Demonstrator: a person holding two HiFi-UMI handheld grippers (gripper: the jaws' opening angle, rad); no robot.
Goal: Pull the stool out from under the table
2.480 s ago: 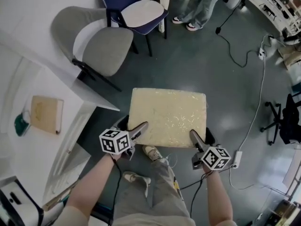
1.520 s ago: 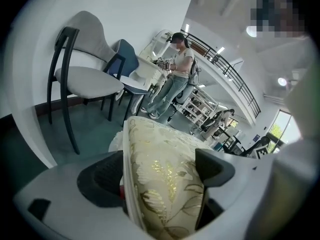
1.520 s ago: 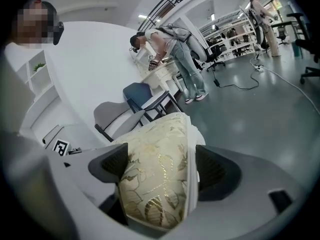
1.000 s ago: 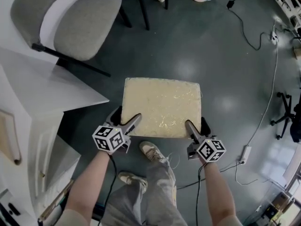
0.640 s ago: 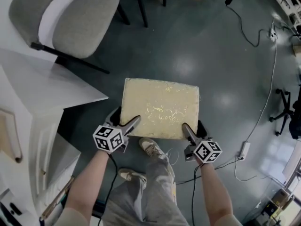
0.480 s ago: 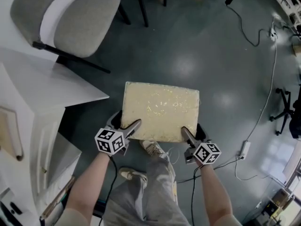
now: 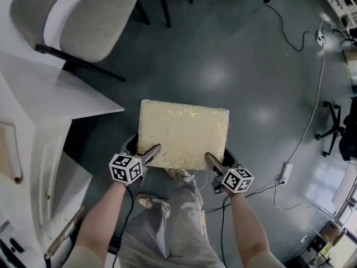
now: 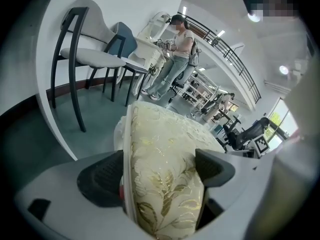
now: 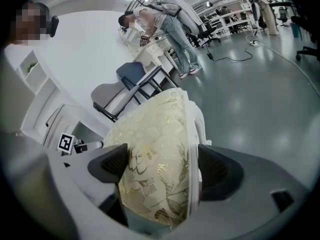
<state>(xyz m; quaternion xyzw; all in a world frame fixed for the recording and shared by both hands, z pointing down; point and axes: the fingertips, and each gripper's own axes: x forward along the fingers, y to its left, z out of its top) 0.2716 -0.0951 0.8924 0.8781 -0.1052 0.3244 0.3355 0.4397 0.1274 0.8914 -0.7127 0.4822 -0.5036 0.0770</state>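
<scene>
"Cream and gold cloth covered the stool [image 7: 184,134]. Where was it?"

"Out over the grey floor [image 7: 223,49], beside the white table [image 7: 50,105] and not under it. It was right in front of the person's legs [image 7: 167,228]."

"Why hold it at both near corners?"

"I think so it stayed level and did not twist."

"And the fingers?"

"The left gripper [image 7: 144,148] squeezed the stool's padded edge, one finger on top and one below. The right gripper [image 7: 220,156] pinched it the same way."
</scene>
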